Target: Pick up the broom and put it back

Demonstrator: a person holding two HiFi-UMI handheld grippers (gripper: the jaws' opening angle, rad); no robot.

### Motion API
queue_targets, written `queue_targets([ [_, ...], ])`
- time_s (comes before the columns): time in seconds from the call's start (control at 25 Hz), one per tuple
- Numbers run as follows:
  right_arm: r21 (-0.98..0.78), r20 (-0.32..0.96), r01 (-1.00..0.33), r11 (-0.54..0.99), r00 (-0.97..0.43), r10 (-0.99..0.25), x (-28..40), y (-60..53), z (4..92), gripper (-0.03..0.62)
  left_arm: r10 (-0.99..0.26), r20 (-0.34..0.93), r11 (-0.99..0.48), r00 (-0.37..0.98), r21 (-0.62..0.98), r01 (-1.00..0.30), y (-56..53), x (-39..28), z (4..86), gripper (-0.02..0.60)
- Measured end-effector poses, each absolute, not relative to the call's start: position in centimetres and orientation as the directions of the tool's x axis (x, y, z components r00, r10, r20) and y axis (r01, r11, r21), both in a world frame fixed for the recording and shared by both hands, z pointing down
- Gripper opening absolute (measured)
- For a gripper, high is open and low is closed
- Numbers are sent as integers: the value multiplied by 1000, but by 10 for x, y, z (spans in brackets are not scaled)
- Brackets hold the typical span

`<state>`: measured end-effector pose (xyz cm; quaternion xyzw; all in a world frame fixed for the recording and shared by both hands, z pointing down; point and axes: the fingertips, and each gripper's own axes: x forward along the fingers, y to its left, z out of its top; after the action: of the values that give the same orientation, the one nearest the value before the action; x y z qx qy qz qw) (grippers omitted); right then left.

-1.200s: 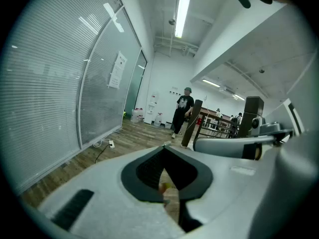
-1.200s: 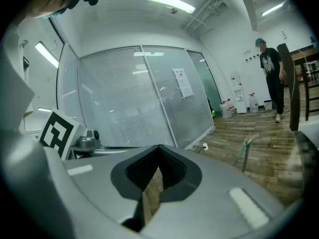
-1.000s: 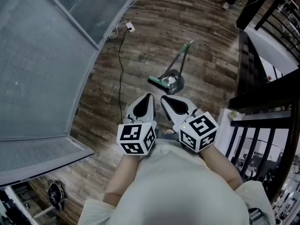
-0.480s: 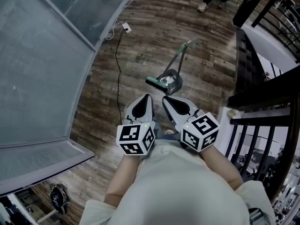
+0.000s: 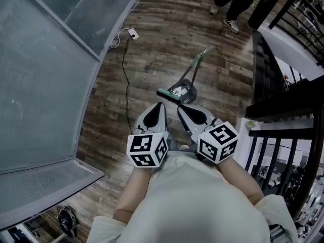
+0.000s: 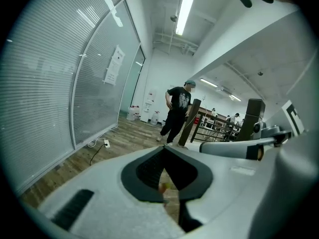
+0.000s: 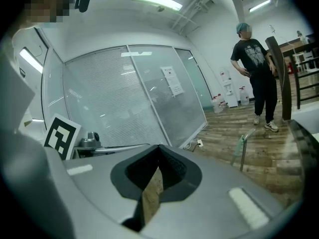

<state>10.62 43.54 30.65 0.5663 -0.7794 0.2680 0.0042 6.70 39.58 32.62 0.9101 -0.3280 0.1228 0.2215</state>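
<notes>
A broom with a green head [image 5: 166, 94] and a green-tipped handle [image 5: 199, 57] lies on the wood floor together with a grey dustpan [image 5: 185, 89]. In the right gripper view the handle [image 7: 241, 147] stands up from the floor, ahead and to the right. My left gripper [image 5: 161, 105] and my right gripper [image 5: 179, 107] are held side by side in front of my body, just short of the broom head. Both have their jaws shut with nothing in them. In the left gripper view the jaws [image 6: 164, 149] hide the broom.
A glass partition with blinds [image 5: 50, 59] runs along the left. A cable with a white plug [image 5: 132, 33] lies on the floor beside it. A person in dark clothes [image 5: 238, 1] stands beyond the broom. Black railings [image 5: 283, 105] and a white ledge are to the right.
I have moved forward, so the broom and dustpan lie closer to both gripper tips. The person at the far end has come further into view. Both grippers stay shut.
</notes>
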Motion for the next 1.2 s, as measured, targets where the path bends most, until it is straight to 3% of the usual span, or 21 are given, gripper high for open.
queue_targets([
  [0.6, -423, 327, -891, 168, -323, -888, 114, 355, 311, 8, -447, 388, -738, 806, 350, -577, 310, 88, 335, 2],
  [1.2, -428, 324, -903, 33, -188, -927, 132, 289, 317, 8, -309, 396, -826, 865, 339, -451, 243, 108, 345, 2],
])
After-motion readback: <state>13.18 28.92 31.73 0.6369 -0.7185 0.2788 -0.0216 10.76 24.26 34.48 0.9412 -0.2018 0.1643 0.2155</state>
